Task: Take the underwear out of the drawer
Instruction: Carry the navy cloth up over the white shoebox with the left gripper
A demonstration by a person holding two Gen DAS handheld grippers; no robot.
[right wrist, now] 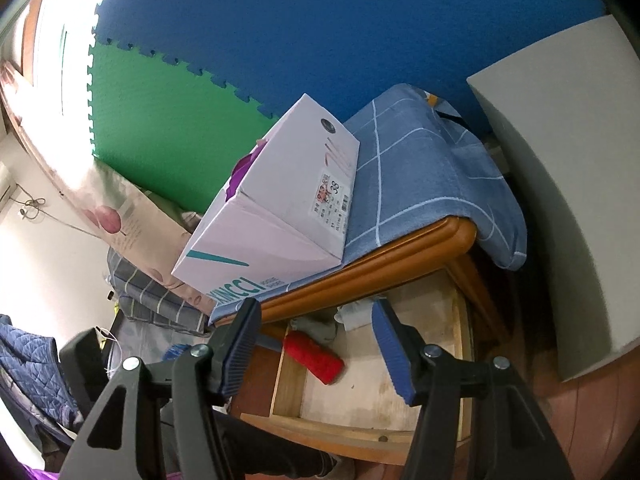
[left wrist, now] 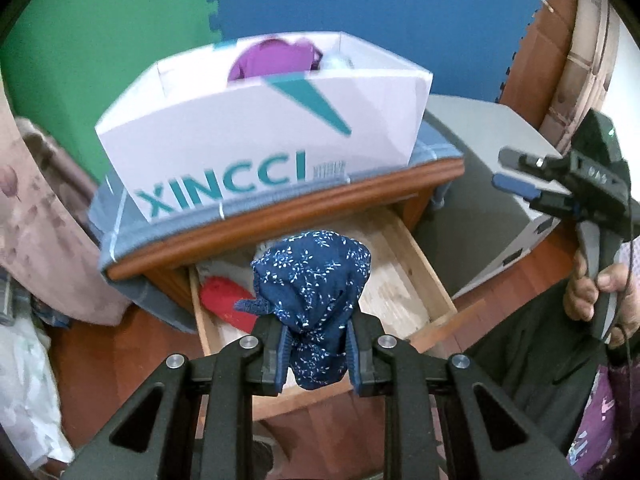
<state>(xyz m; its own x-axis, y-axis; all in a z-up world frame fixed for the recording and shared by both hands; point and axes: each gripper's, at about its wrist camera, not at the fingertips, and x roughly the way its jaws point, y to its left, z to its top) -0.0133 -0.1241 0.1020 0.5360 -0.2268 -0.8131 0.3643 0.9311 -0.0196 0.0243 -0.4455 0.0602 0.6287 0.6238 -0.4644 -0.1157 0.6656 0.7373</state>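
Underwear (left wrist: 316, 300), navy floral, bunches pinched in the left gripper (left wrist: 318, 354) above the open drawer (left wrist: 404, 280). Right gripper (right wrist: 316, 354) hovers spread beside it. Lift-out seems underway; next, carry the underwear clear.

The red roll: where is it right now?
The red roll lies in the open drawer, against its left wall below the cabinet top; the left wrist view shows it just left of the held blue underwear.
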